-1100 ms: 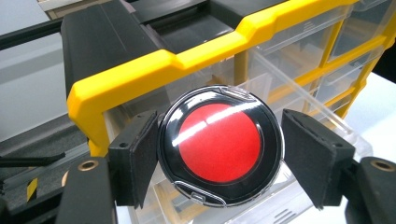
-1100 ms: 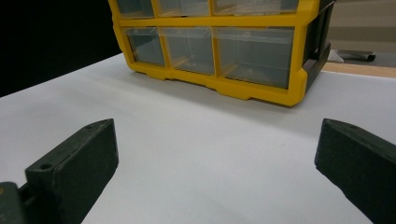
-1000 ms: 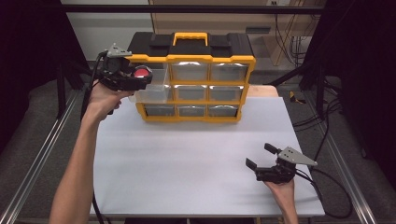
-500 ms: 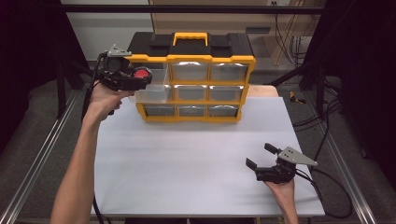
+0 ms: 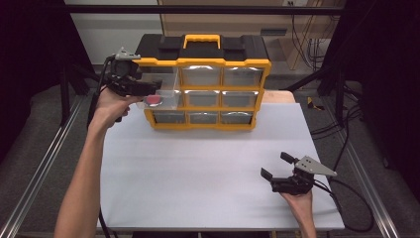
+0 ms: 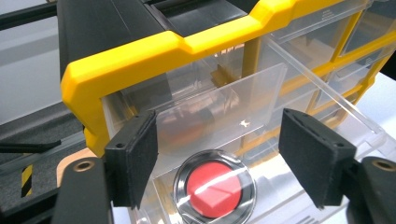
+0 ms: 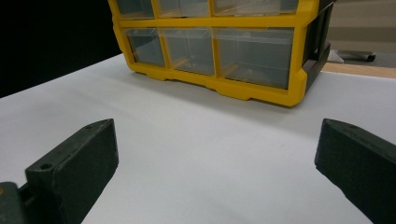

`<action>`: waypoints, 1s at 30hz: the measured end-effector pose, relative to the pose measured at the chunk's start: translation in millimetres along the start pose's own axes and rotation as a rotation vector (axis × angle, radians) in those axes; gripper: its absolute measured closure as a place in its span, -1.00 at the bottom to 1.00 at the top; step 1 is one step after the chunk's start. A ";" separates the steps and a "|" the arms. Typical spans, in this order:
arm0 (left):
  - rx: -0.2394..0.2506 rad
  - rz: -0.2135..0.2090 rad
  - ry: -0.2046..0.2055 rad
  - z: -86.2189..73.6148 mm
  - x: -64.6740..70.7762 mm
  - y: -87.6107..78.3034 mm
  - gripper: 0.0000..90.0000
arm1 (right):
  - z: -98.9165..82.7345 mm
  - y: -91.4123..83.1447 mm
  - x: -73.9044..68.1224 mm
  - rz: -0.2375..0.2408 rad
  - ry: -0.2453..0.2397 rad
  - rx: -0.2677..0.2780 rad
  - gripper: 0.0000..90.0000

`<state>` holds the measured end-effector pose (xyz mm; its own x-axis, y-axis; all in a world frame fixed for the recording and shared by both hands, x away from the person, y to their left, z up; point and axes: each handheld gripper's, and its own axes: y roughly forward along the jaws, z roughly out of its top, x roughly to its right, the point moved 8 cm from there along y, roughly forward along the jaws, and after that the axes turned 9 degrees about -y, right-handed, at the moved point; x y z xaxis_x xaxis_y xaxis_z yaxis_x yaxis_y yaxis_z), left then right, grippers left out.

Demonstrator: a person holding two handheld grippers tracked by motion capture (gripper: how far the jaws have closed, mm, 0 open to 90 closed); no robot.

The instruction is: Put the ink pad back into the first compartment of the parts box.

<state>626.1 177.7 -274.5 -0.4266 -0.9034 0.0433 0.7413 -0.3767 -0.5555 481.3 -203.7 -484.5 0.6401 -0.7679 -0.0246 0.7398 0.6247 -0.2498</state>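
The top-left drawer (image 5: 163,91) is pulled out, a red disc (image 6: 215,189) lying inside. The left gripper (image 6: 217,154) hangs spread above it, gripping nothing; the right gripper (image 5: 280,167) rests spread on the table (image 5: 198,173). Closing the drawer looks left.

I'm getting bright, even light from overhead on the white table (image 5: 208,163), while the surroundings to the left, right and far side drop into near black. The high view is soft and slightly grainy. Glare streaks across the clear drawer (image 6: 224,107) and the red disc's (image 6: 214,189) shiny rim in the left gripper view. In the right gripper view, the yellow organizer (image 7: 219,46) casts a soft shadow toward me, and the near black jaws are blurred.
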 end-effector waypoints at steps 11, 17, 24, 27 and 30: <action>0.091 -0.024 -0.001 9.0 4.1 -12.3 -0.54 | 0.6 -0.4 0.3 -0.002 0.002 0.003 -0.99; 0.123 -0.042 0.014 10.1 9.7 -22.5 -0.67 | 1.0 -0.7 1.0 -0.005 0.000 0.006 -0.99; 0.170 -0.075 0.021 7.7 19.9 -33.3 -0.84 | 1.3 -1.0 1.3 -0.006 -0.002 0.007 -0.99; 0.199 -0.095 0.024 6.2 23.8 -39.0 -0.89 | 1.3 -1.0 1.4 -0.006 -0.003 0.007 -0.99; 0.212 -0.117 0.030 3.5 27.5 -44.4 -0.94 | 1.2 -1.0 1.4 -0.007 -0.003 0.007 -0.99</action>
<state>583.3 168.9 -245.7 -0.5287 -0.8459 0.0703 0.7768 -0.5155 -0.3617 481.7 -205.3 -483.2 0.6357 -0.7717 -0.0200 0.7455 0.6204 -0.2436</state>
